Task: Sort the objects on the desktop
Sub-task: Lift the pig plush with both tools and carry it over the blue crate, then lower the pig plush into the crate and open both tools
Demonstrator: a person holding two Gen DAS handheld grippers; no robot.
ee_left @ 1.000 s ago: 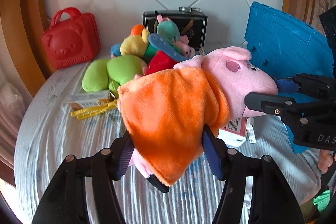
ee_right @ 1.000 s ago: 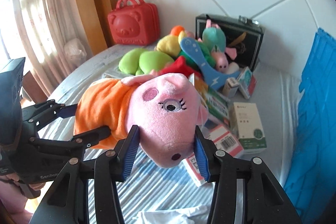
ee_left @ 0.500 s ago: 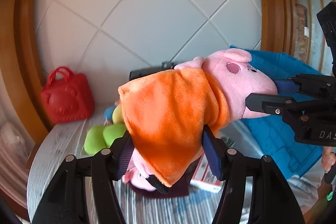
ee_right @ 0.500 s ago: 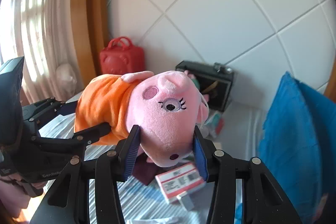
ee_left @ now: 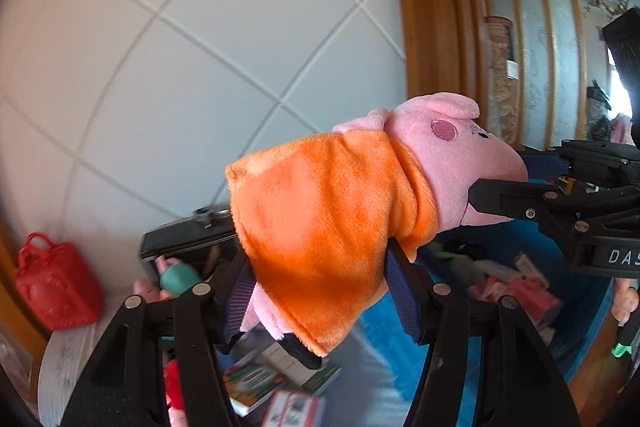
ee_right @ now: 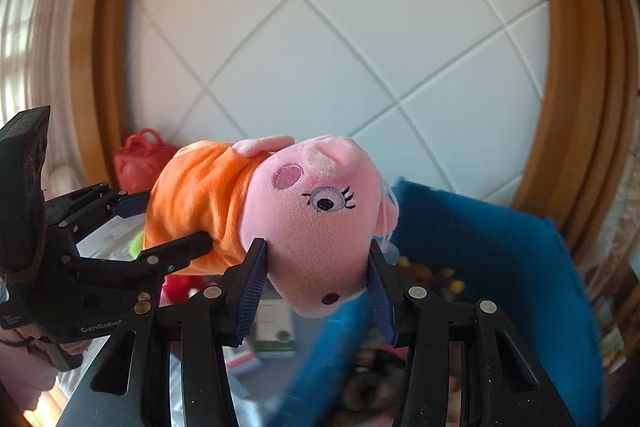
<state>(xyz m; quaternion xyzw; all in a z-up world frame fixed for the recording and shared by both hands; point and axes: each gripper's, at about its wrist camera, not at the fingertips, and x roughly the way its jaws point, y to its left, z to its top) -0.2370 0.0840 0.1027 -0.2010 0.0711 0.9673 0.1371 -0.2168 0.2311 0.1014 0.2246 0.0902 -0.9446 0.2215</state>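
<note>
Pink plush pig in orange dress

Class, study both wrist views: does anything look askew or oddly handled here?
Yes: the pig plush hangs in mid-air on its side, not upright, stretched between two tools. The left tool pinches its orange dress, the right tool squeezes its head, snout pointing down. It hangs near the blue bin, which looks tilted.
</note>
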